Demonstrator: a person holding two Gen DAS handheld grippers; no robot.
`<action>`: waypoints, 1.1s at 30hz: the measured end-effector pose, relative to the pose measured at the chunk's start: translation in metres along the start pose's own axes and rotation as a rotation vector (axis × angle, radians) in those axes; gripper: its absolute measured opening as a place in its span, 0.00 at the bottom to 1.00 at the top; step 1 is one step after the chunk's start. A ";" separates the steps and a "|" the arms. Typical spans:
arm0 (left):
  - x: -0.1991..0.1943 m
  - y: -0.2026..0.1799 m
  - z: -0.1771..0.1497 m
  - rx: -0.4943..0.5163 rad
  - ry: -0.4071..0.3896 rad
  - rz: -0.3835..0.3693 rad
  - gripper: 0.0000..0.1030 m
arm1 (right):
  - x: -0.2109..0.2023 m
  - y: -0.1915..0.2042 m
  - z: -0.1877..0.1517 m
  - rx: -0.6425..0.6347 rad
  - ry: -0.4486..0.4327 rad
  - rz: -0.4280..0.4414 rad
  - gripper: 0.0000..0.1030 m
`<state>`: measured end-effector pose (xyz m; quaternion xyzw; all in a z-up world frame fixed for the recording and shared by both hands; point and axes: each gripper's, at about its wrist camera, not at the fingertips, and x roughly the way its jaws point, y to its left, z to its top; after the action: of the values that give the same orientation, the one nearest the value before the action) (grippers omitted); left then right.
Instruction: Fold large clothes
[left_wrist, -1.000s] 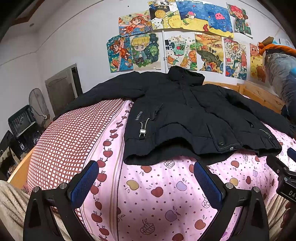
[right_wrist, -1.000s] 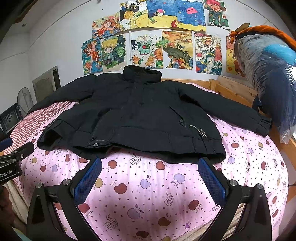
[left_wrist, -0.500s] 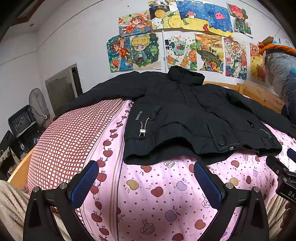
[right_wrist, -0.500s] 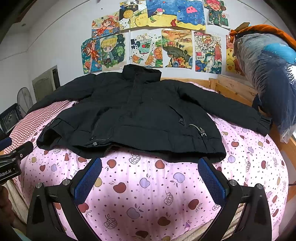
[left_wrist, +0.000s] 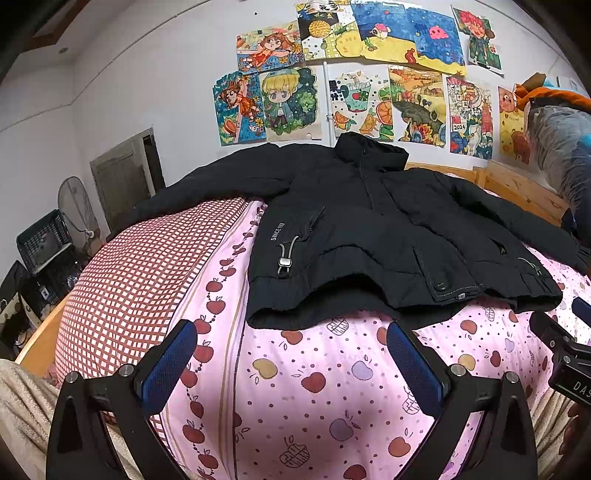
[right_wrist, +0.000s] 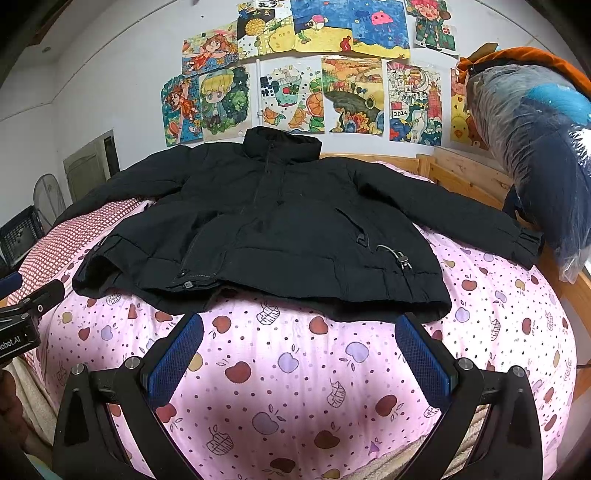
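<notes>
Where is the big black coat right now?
The black coat lies spread flat on the pink apple-print blanket, middle of both views, just beyond the open left gripper and right gripper, collar toward the wall of drawings.

We are looking from both wrists low over the near edge of the bed, facing the far wall's drawings. The left view is sitting toward the left edge, the right toward the right; both are sharing the black jacket.
</notes>
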<state>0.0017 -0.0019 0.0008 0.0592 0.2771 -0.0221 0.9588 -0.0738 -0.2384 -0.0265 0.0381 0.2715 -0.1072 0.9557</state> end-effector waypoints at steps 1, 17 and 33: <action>0.000 0.000 0.000 0.000 0.001 -0.001 1.00 | 0.000 0.000 -0.001 0.000 0.001 0.000 0.99; 0.001 0.001 0.000 0.002 0.004 0.008 1.00 | 0.001 -0.001 -0.001 -0.002 0.006 0.004 0.99; -0.007 -0.013 0.068 0.119 -0.042 -0.023 1.00 | -0.008 -0.054 0.057 0.132 -0.092 -0.025 0.99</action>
<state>0.0307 -0.0237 0.0606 0.1126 0.2558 -0.0508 0.9588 -0.0636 -0.2965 0.0254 0.0929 0.2199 -0.1383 0.9612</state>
